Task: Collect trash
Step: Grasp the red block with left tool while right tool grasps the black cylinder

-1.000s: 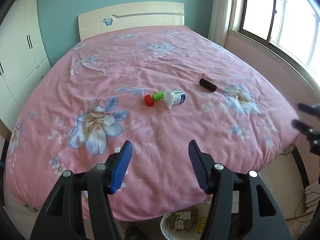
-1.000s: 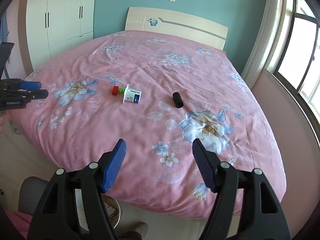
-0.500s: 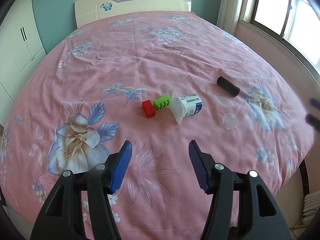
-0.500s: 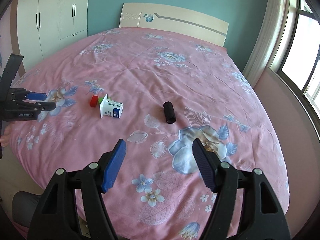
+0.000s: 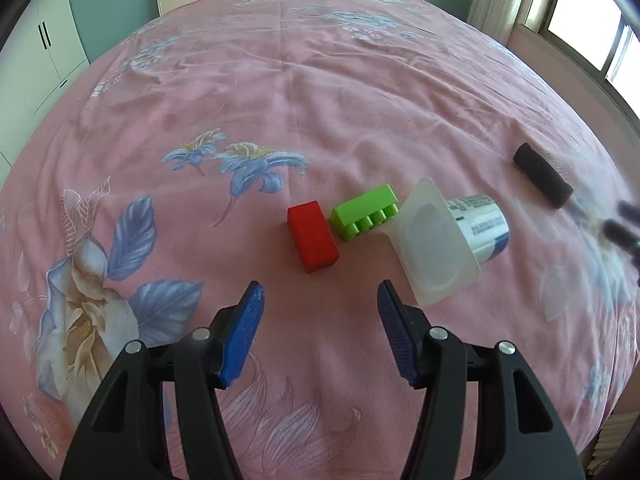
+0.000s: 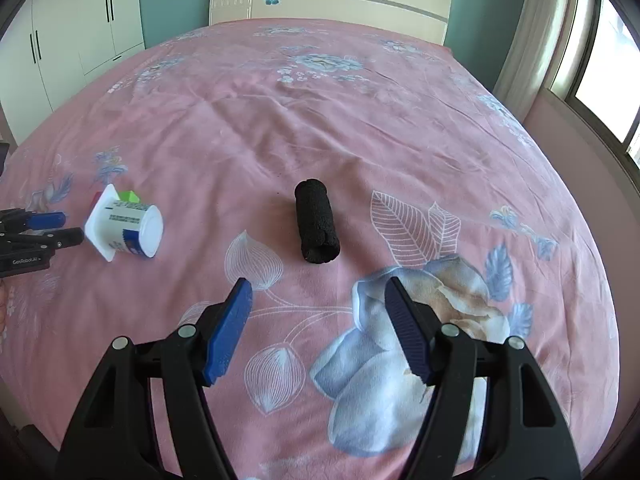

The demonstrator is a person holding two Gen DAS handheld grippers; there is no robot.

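Observation:
A white plastic cup (image 5: 444, 240) with a blue label lies on its side on the pink floral bedspread (image 5: 280, 92); it also shows in the right wrist view (image 6: 126, 230). A red block (image 5: 312, 236) and a green brick (image 5: 366, 212) lie just left of it. A black foam roll (image 6: 316, 222) lies to the right, also seen in the left wrist view (image 5: 542, 180). My left gripper (image 5: 320, 292) is open, just short of the red block and the cup. My right gripper (image 6: 318, 288) is open, just short of the black roll.
The headboard (image 6: 328, 0) stands at the far end against a teal wall. White wardrobes (image 6: 68, 36) are on the left, a window and curtain (image 6: 560, 28) on the right. The left gripper shows at the left edge of the right wrist view (image 6: 36, 232).
Both grippers have moved forward and down over the bed toward the objects, which now look much larger. The bin below the bed edge has left the view. Jaws stay open.

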